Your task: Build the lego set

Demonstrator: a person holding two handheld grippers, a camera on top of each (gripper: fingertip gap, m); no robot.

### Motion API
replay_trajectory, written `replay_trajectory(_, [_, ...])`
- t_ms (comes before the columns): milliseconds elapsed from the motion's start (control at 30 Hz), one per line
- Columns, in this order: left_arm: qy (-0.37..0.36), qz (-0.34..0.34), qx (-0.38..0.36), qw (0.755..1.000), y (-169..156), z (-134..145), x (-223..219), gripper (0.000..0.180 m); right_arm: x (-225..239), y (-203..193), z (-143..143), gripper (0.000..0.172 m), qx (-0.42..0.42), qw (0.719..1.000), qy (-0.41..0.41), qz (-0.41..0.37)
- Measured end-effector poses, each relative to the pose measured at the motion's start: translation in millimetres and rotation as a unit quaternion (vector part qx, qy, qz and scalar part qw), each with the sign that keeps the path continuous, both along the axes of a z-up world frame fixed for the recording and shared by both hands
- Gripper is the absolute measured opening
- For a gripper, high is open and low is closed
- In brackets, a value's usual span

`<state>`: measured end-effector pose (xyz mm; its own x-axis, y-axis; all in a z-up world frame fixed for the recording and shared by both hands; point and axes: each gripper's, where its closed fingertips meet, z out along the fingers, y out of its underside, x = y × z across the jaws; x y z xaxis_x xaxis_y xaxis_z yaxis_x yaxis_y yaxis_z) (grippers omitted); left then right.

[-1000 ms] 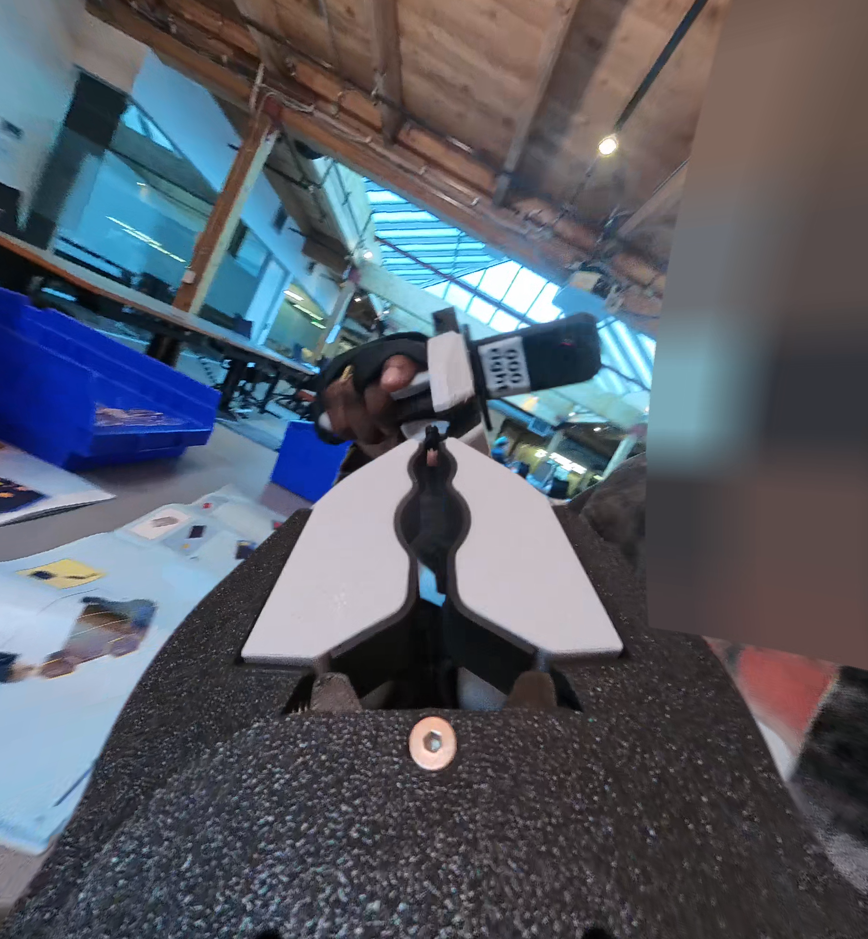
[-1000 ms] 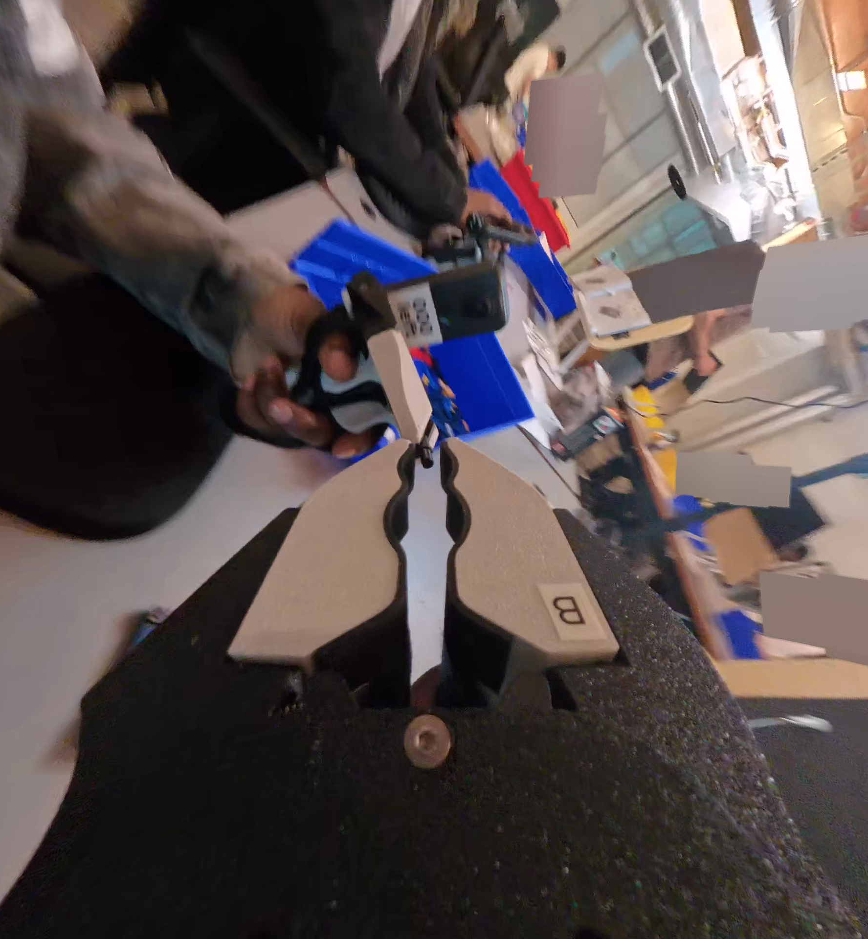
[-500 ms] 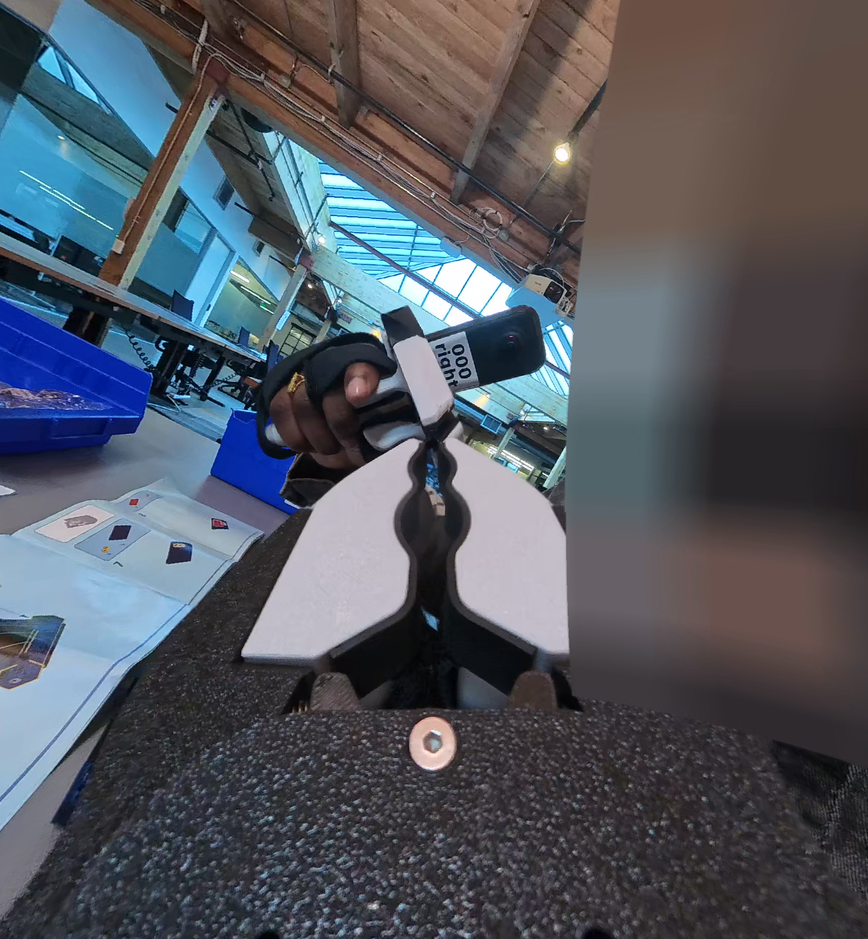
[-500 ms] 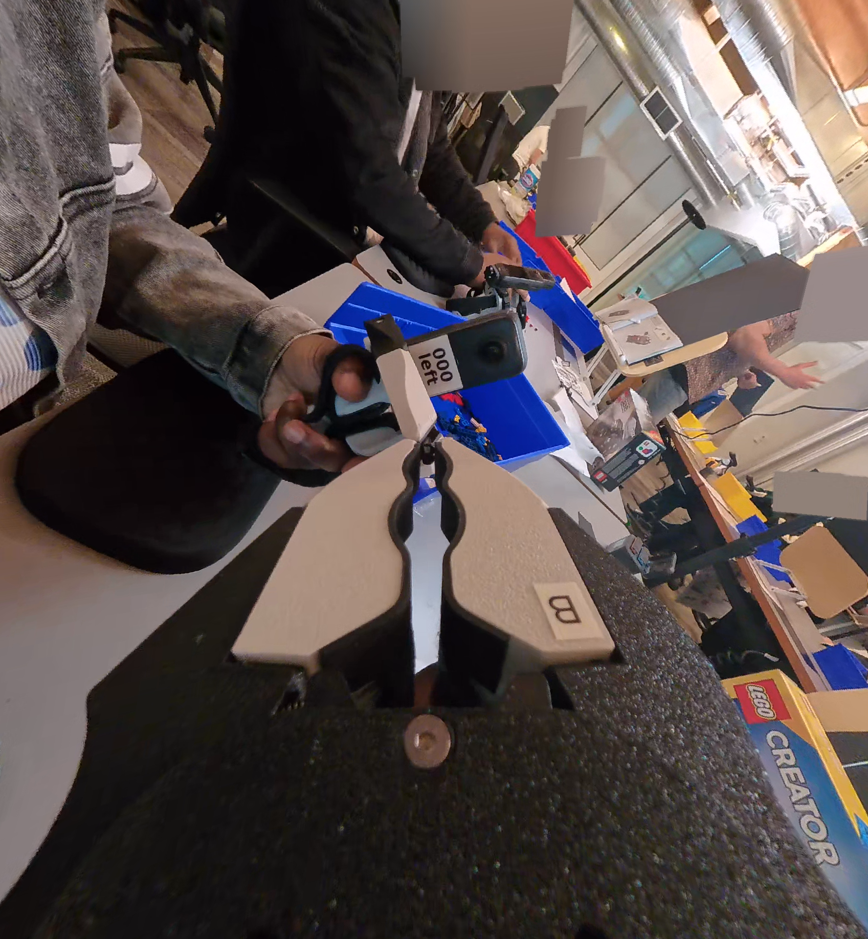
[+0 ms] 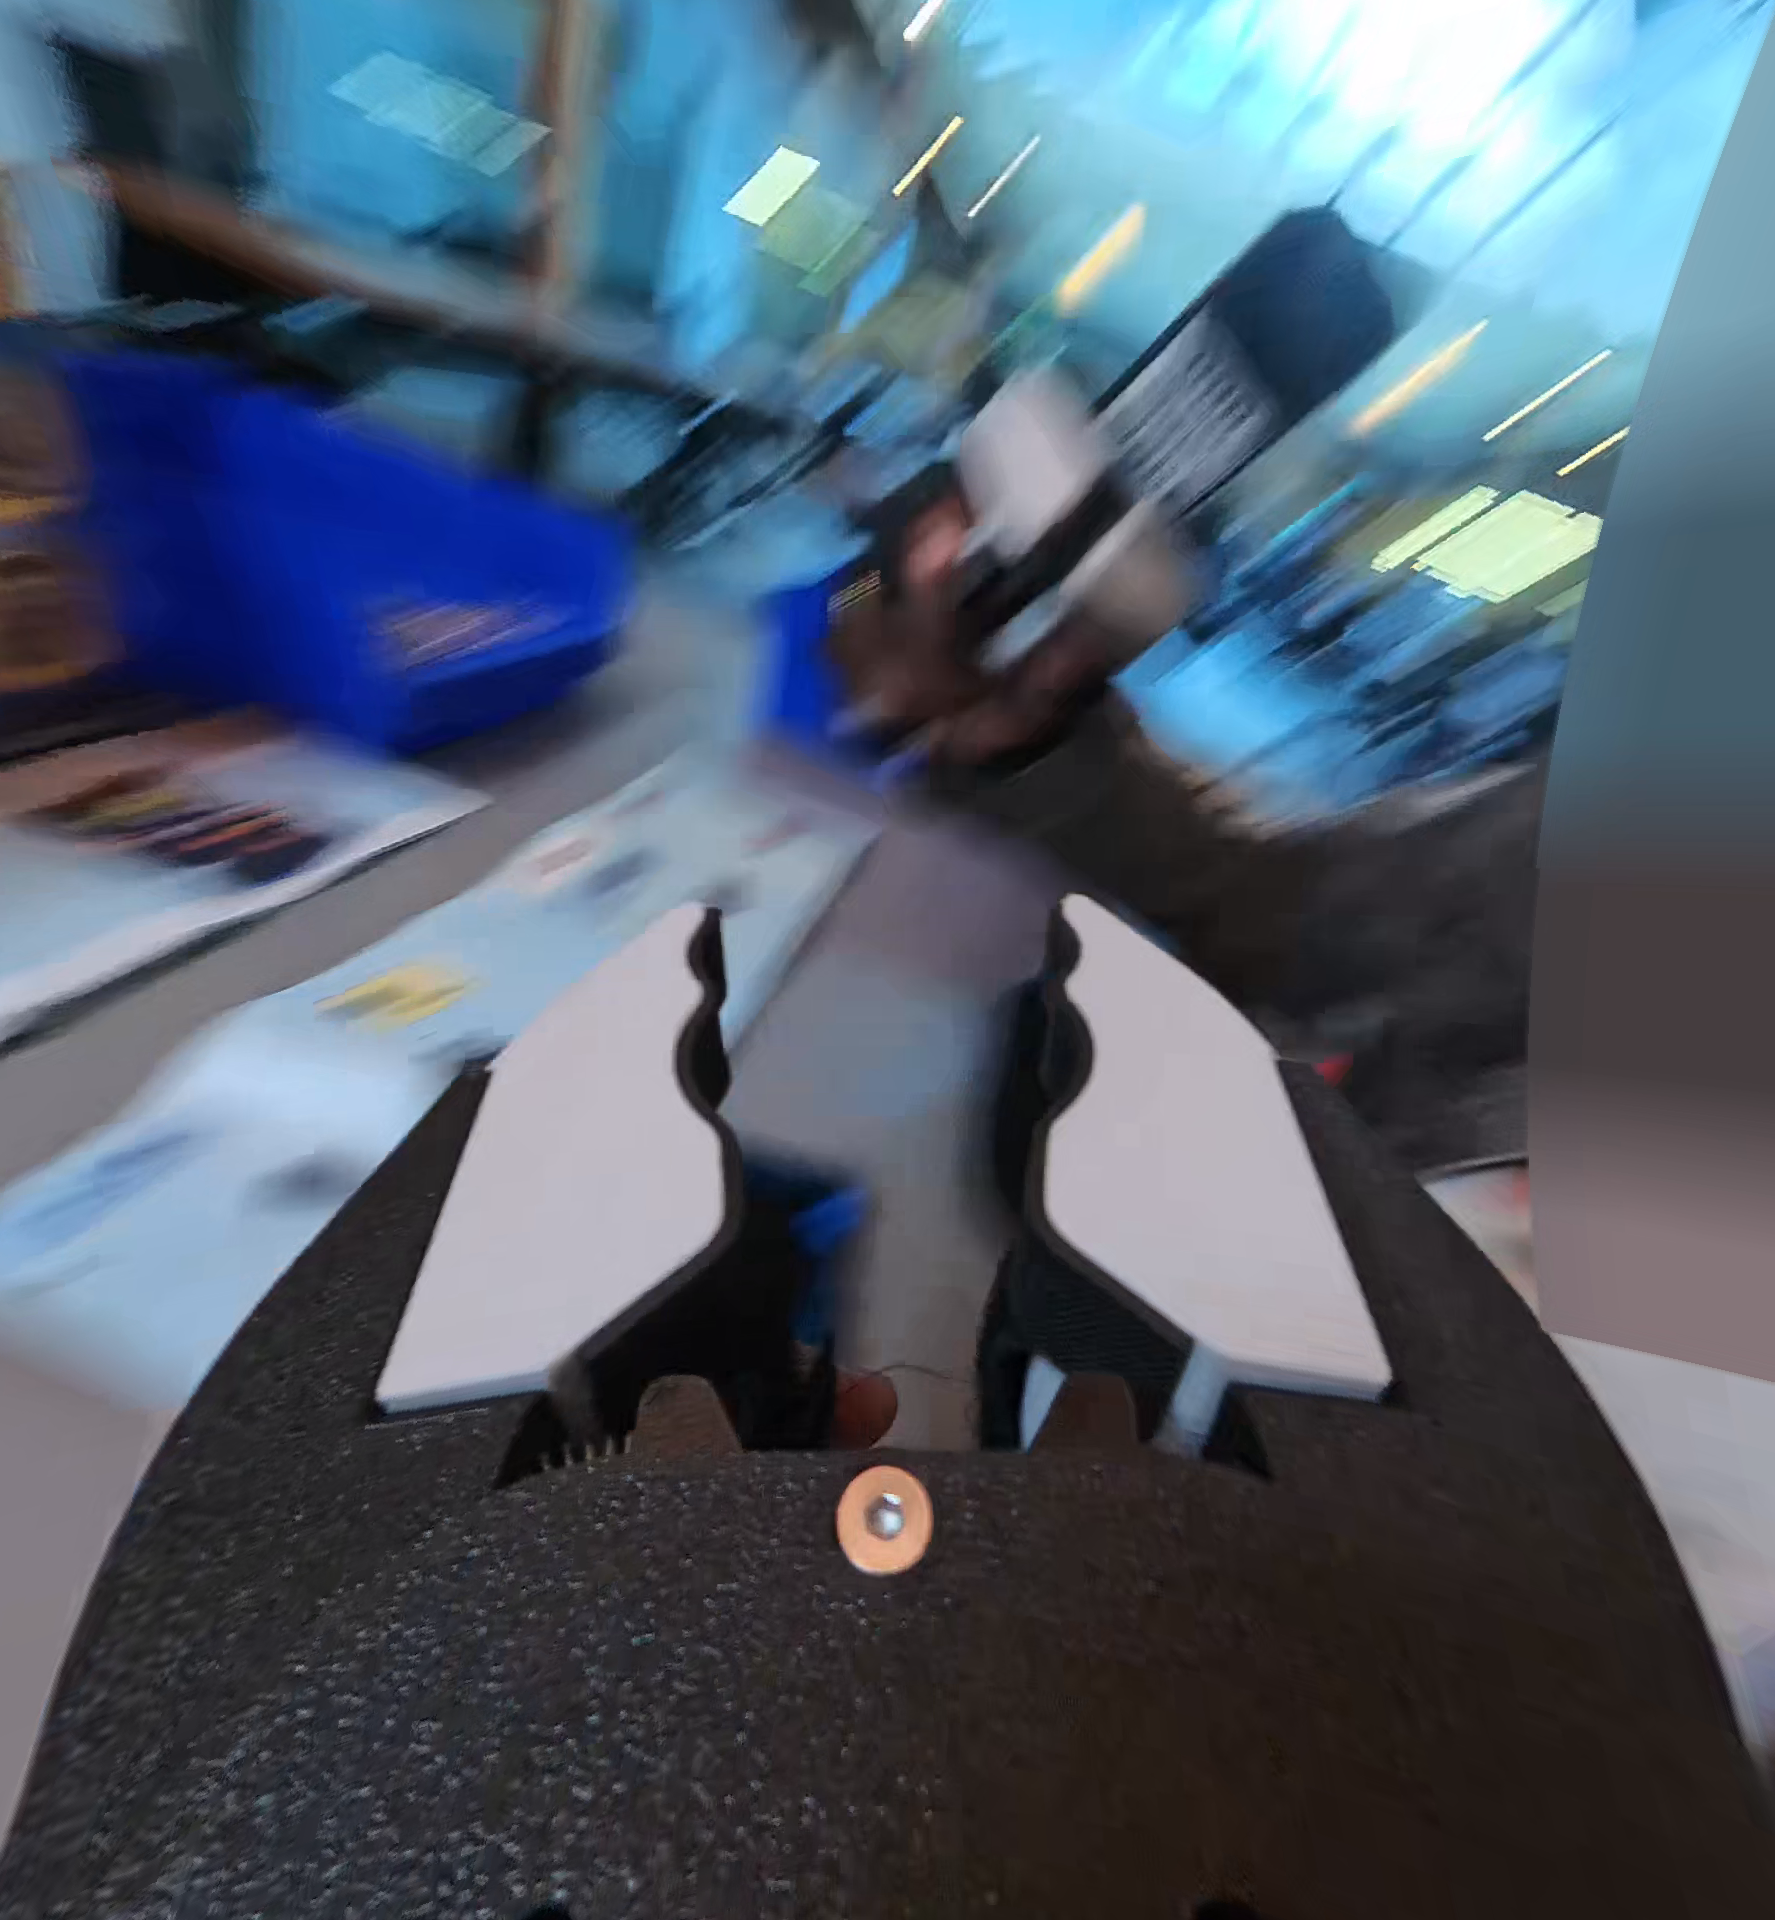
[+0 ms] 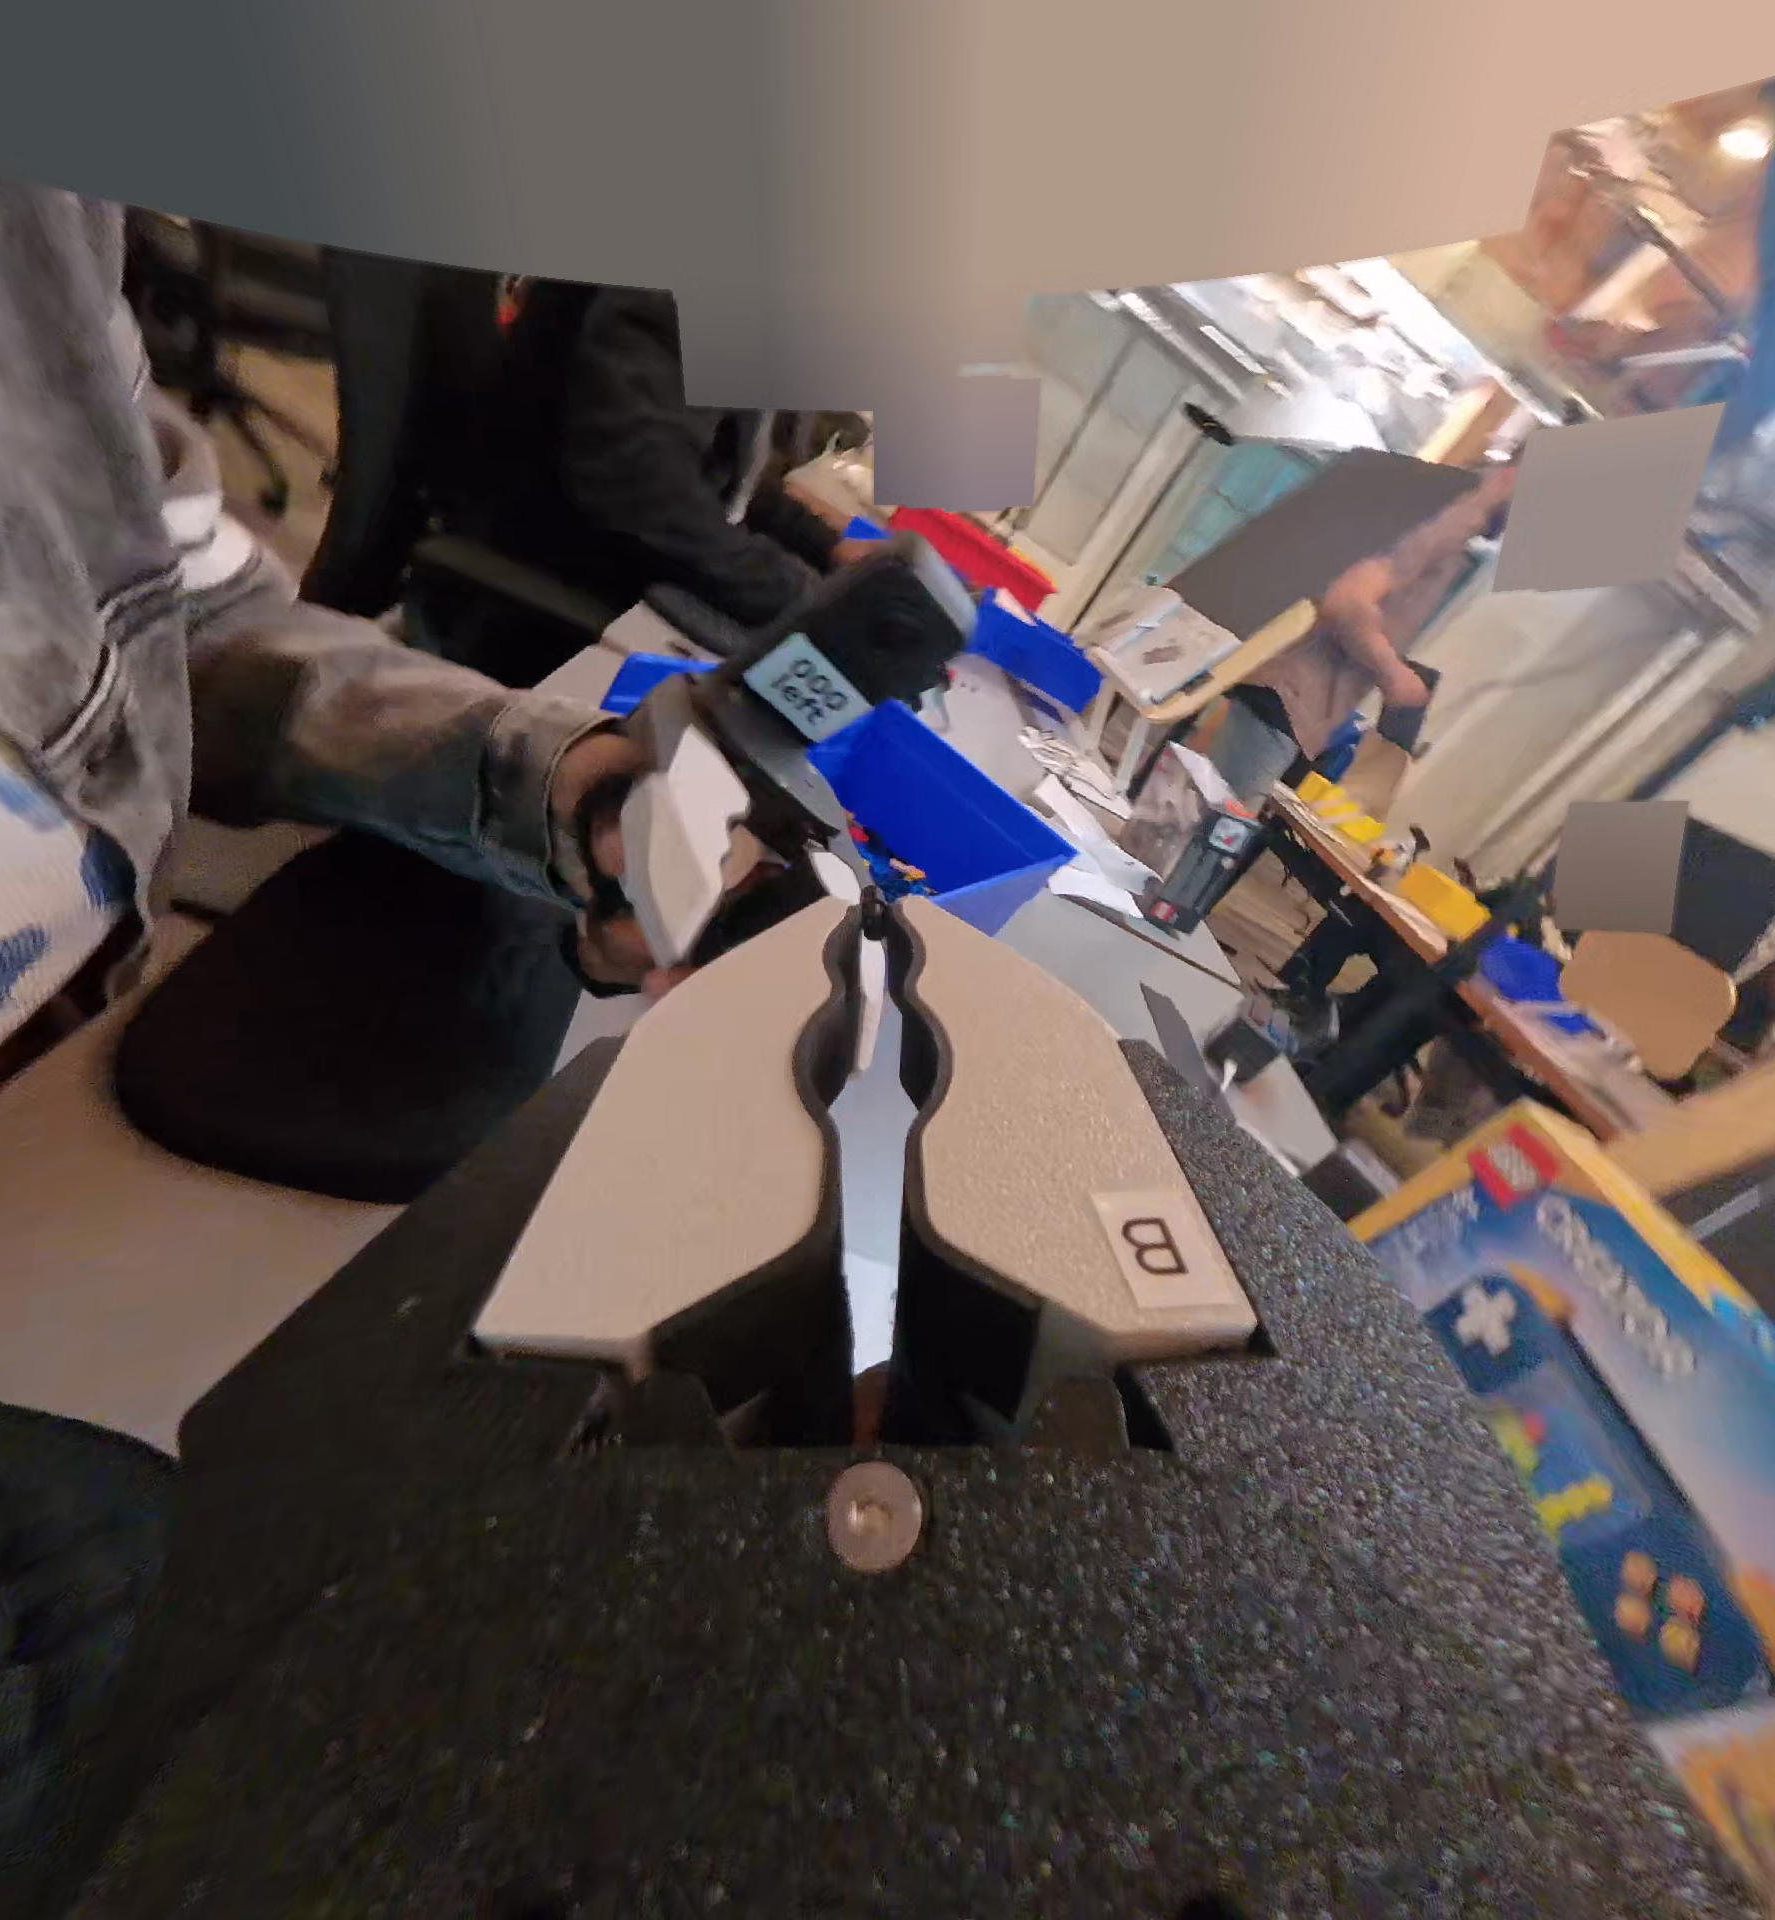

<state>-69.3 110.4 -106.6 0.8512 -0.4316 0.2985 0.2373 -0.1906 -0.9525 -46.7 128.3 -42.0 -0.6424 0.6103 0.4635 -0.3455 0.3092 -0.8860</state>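
Note:
My right gripper (image 6: 875, 925) is shut on a small black piece (image 6: 872, 916), pinched at the very tips and held in the air above the grey table (image 6: 1122, 935). My left gripper (image 5: 883, 920) is wide open with nothing between its fingers; its own view is badly blurred. In the right wrist view the left gripper (image 6: 758, 894) hangs just left of and behind my right fingertips, fingers spread and clear of the black piece. The right gripper (image 5: 1049, 540) shows as a blur in the left wrist view, held in a hand.
A blue bin (image 6: 945, 821) of small bricks stands just behind the grippers. A boxed building set (image 6: 1641, 1403) lies at the right, a black pad (image 6: 322, 1018) at the left. Instruction sheets (image 5: 550, 935) and another blue bin (image 5: 363, 582) lie to the left. People work at tables behind.
Both grippers were pinching the small black piece tip to tip. The left gripper has opened wide, let go and swung away; the right gripper keeps the piece.

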Motion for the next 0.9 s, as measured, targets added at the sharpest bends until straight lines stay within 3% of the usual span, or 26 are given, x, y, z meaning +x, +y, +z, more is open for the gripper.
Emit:
replay_trajectory(100, [0.145,0.096,-0.076,0.982,17,-32,-37,0.059,4,26,-9,0.004,-0.096,0.994,-0.040,-0.010])
replay_trajectory(200, [0.203,0.109,-0.147,0.962,36,-70,-57,0.054,2,35,-24,0.004,-0.150,0.986,-0.068,0.000])
replay_trajectory(367, [0.220,0.105,-0.225,0.943,57,-105,-84,0.043,-4,43,-37,0.004,-0.182,0.978,-0.101,0.014])
replay_trajectory(633, [0.253,0.072,-0.231,0.937,67,-133,-93,0.043,-4,44,-45,0.004,-0.185,0.975,-0.117,0.023])
replay_trajectory(800, [0.244,0.056,-0.233,0.940,68,-137,-95,0.027,-7,45,-49,0.004,-0.194,0.972,-0.127,0.025])
replay_trajectory(900, [0.246,0.045,-0.255,0.934,69,-144,-95,0.030,-8,45,-51,0.004,-0.197,0.971,-0.131,0.025])
